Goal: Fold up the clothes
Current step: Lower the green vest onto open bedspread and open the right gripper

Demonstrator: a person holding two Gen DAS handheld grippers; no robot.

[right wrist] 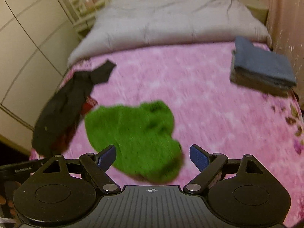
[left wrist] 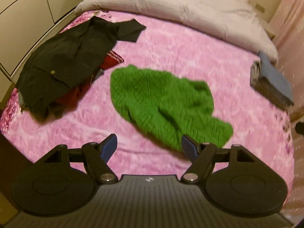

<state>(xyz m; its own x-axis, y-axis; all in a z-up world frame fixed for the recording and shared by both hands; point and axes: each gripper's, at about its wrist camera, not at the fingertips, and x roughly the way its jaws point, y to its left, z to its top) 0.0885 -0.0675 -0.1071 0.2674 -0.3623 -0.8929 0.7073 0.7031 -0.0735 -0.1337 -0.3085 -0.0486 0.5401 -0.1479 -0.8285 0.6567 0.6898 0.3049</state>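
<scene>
Your left claw was spread wide with nothing between its blue pads, and your right claw also stood spread, gripping nothing. The green knit sweater lay crumpled near the middle of the bed; in the right wrist view it sat at lower center, just above the pads. You had open pink blanket to the right of the sweater and above it, up to the grey duvet bunched across the top of the frame. At the left edge, a pile of dark clothes with red fabric beneath it hemmed you in, close to the sweater's upper left corner. At the right edge, a folded stack topped with blue sat near the bed's side, well apart from the sweater. Cream cabinet doors filled the upper left.
</scene>
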